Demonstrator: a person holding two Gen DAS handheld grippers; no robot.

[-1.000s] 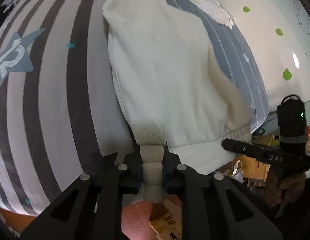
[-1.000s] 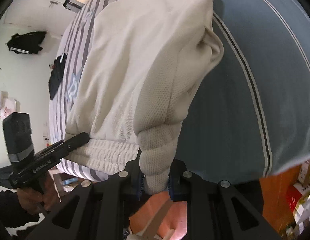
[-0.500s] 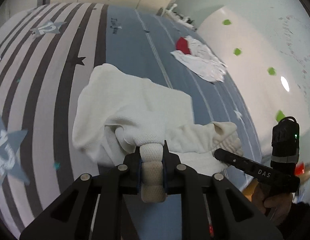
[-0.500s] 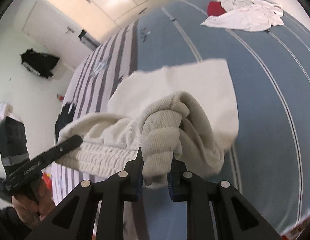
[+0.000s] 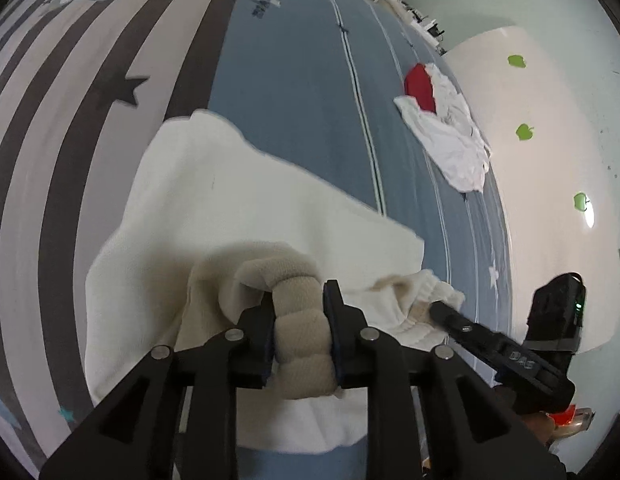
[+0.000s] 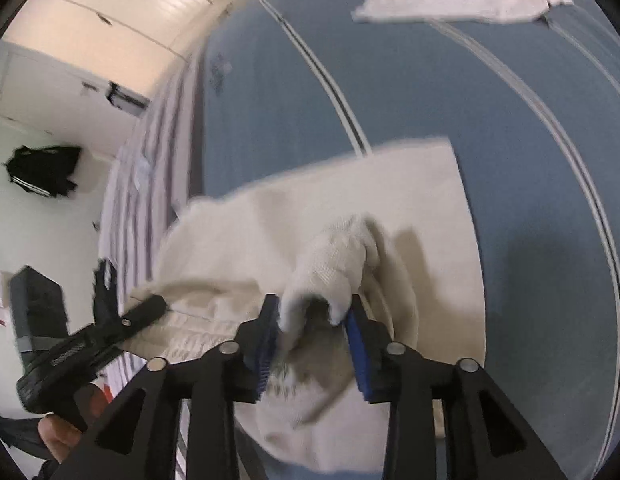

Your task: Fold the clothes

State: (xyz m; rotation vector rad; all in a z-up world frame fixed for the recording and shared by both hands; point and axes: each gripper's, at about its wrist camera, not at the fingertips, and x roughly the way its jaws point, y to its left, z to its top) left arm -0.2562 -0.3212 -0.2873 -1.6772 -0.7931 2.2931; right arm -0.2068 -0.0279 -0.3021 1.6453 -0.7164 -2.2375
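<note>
A cream knit garment [image 5: 214, 208] lies on the bed, its near hem doubled back over its far part. My left gripper [image 5: 300, 308] still has a rolled bunch of that hem filling the gap between its pads, and its jaws are opening. My right gripper [image 6: 314, 312] is opening too. The other hem corner [image 6: 334, 264] sags loosely between its blue pads [image 6: 356, 344], with a hollow showing under the cloth. Each view catches the other gripper at the hem's far end: the right gripper [image 5: 438, 308] and the left gripper [image 6: 154, 304].
The bedsheet [image 5: 290, 80] is blue with thin lines, and grey-striped with stars on the left. A heap of white and red clothes [image 5: 450, 132] lies further up the bed. A white panel with green stickers [image 5: 550, 92] borders the right side. A black garment [image 6: 42, 172] hangs on the wall.
Both grippers carried the hem from the bed's edge up over the garment, folding it in half. The right jaws have spread and its bunch of cloth has loosened.
</note>
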